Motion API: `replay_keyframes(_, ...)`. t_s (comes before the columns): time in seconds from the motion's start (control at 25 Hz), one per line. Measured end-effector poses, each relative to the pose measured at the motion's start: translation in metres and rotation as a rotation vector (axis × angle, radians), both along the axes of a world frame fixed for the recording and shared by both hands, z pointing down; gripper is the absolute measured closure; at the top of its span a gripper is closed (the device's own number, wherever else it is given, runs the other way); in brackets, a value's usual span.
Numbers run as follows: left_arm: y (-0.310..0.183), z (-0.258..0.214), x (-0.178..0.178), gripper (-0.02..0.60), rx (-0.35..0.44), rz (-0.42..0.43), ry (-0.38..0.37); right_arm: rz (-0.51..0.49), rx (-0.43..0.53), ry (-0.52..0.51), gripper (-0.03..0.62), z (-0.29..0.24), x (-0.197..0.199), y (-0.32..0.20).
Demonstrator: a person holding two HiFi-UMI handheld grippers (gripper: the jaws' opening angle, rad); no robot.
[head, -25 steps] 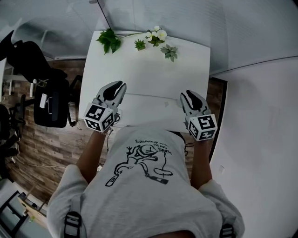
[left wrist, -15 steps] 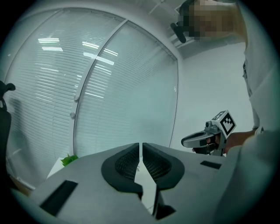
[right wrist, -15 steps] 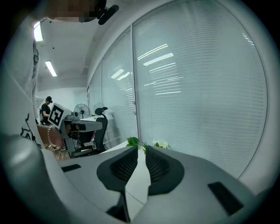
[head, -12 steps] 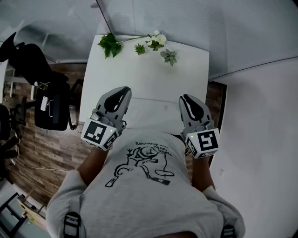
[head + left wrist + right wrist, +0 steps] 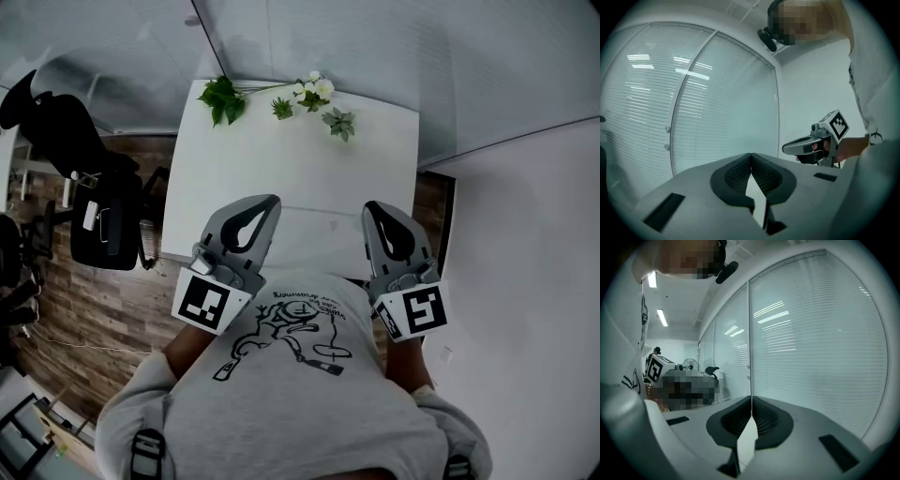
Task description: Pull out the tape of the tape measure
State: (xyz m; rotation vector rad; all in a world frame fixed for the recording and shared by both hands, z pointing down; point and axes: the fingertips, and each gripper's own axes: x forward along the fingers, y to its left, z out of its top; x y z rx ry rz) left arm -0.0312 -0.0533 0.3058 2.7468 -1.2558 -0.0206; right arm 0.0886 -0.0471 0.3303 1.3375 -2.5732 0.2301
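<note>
Jaws together: left gripper (image 5: 271, 200), right gripper (image 5: 372, 206)

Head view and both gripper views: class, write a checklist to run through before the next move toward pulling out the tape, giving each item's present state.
1. Tape measure located: not ok; none shows in any view.
2. Left gripper empty: ok; jaws together, nothing between them.
3. Right gripper empty: ok; jaws closing, tips meeting, nothing between them.
4. Jaws open for a grasp: not ok; both are shut.
5. Table working space: ok; plants lie only along its far edge.
6. Grippers' height above the table: cannot tell.
</note>
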Motion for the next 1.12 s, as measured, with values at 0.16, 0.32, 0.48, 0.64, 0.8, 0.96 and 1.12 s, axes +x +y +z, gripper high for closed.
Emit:
replay_keyframes(0.16, 0.001, -0.004, 0.003, 0.560, -0.001, -0.008, 0.005, -0.005, 0.011, -0.006, 0.580, -0.007, -0.004, 0.000)
replay_keyframes(0.32, 0.000, -0.006, 0.002, 0.560, 0.004, -0.020, 0.001, -0.006, 0.015, 0.002, 0.580, -0.009, -0.005, 0.001)
replay_keyframes(0.48, 0.000, -0.005, 0.000, 0.560, 0.004, -0.026, -0.007, -0.003, 0.022, 0.007, 0.580, -0.011, -0.005, 0.001)
replay_keyframes(0.64, -0.001, -0.003, 0.000, 0.560, 0.003, -0.030, -0.009, -0.003, 0.027, 0.011, 0.580, -0.013, -0.005, 0.000)
replay_keyframes(0.8, -0.001, -0.001, 0.001, 0.560, 0.005, -0.029, -0.012, -0.003, 0.028, 0.012, 0.580, -0.013, -0.005, 0.000)
replay_keyframes(0.96, -0.002, -0.001, 0.000, 0.560, 0.004, -0.032, -0.009, -0.005, 0.028, 0.015, 0.580, -0.013, -0.005, 0.000)
replay_keyframes(1.12, -0.003, -0.003, -0.002, 0.560, 0.006, -0.034, -0.008, -0.006, 0.029, 0.015, 0.580, -0.015, -0.007, -0.001)
